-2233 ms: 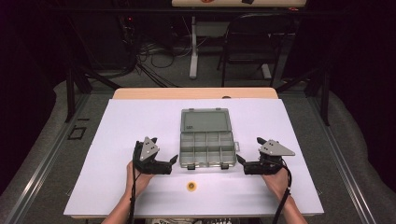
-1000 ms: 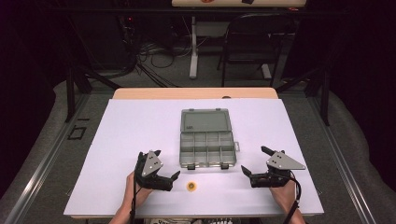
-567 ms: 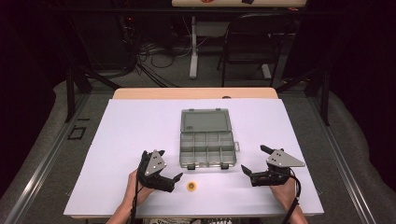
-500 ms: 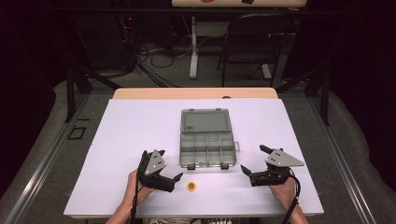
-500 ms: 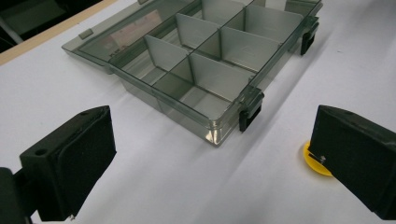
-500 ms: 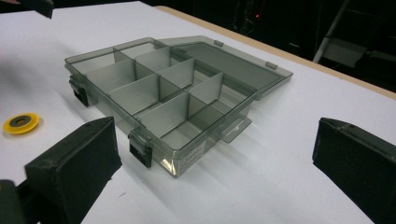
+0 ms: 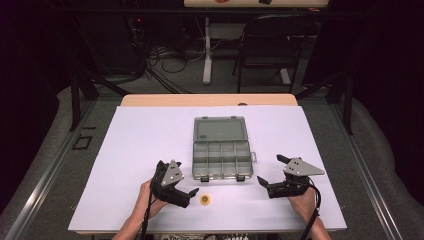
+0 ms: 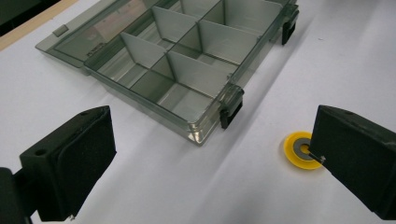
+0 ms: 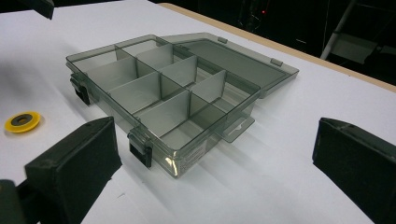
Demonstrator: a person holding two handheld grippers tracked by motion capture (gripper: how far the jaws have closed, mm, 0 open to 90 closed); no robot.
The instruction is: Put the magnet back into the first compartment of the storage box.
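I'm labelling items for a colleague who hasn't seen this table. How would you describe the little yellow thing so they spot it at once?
Start at the open grey compartment box in the middle of the white table. Just in front of its latched near edge, beside the left gripper, a small yellow ring with a grey centre lies flat. It is the one brightly coloured thing there.
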